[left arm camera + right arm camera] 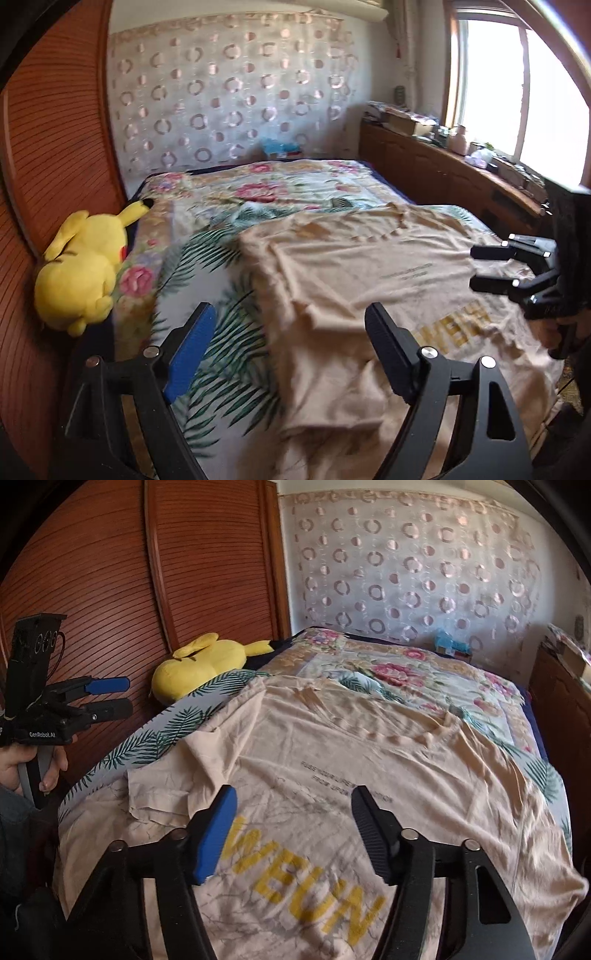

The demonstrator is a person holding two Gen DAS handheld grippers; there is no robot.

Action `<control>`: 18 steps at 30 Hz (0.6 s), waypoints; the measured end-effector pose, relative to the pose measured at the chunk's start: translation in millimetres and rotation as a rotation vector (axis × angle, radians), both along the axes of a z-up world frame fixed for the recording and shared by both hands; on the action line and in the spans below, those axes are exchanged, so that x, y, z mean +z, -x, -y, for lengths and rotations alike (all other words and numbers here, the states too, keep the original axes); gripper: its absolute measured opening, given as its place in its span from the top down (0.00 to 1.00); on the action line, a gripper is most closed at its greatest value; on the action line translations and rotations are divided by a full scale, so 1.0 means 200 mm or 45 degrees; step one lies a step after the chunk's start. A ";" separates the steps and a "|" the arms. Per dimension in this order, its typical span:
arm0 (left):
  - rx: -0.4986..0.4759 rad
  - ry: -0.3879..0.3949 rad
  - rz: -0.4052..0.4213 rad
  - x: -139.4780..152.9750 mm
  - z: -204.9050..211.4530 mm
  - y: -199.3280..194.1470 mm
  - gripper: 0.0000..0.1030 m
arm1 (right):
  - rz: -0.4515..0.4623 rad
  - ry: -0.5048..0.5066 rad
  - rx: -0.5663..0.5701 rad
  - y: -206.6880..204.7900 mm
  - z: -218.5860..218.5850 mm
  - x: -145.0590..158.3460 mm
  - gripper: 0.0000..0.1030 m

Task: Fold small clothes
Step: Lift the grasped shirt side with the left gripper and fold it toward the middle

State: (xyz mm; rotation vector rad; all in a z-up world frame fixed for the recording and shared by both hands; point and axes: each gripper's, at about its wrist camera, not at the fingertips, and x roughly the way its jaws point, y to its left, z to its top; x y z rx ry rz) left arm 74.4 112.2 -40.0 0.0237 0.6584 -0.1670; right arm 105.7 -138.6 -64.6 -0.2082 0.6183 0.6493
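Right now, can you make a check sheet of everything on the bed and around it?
Surface: bed under a floral and leaf-print cover.
Job's things: beige T-shirt spread front up, yellow lettering near the hem, one sleeve flopped inward on the wardrobe side.
Clutter: yellow plush toy at the bed's edge against the wardrobe; small blue box by the far wall.
Grippers: left gripper open, over the shirt's edge; right gripper open, above the lettering; neither holds cloth.
Cables: a thin wire loop on the left gripper's top, seen from the right wrist.
Surroundings: wooden wardrobe, circle-pattern curtain, bright window, cluttered low cabinet.
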 end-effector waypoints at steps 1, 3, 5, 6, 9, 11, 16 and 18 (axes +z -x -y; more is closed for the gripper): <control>0.019 -0.004 -0.001 -0.02 -0.02 0.01 0.19 | 0.004 0.009 0.019 -0.02 -0.01 0.01 0.40; 0.051 -0.005 -0.007 -0.05 -0.05 0.04 0.19 | 0.007 0.033 0.076 -0.03 -0.09 0.02 0.46; 0.066 -0.002 -0.015 -0.08 -0.07 0.06 0.19 | -0.001 0.055 0.132 -0.08 -0.16 0.02 0.53; 0.076 0.001 -0.019 -0.10 -0.08 0.07 0.19 | -0.011 0.068 0.162 -0.09 -0.20 0.01 0.55; 0.093 0.013 -0.019 -0.13 -0.11 0.10 0.19 | -0.035 0.101 0.230 -0.13 -0.32 0.00 0.59; 0.097 0.020 -0.019 -0.14 -0.11 0.11 0.19 | -0.062 0.118 0.271 -0.19 -0.38 -0.01 0.59; 0.089 0.021 -0.036 -0.18 -0.11 0.12 0.19 | -0.107 0.188 0.326 -0.28 -0.55 -0.12 0.63; 0.083 0.016 -0.044 -0.18 -0.11 0.11 0.19 | -0.129 0.204 0.351 -0.32 -0.60 -0.16 0.68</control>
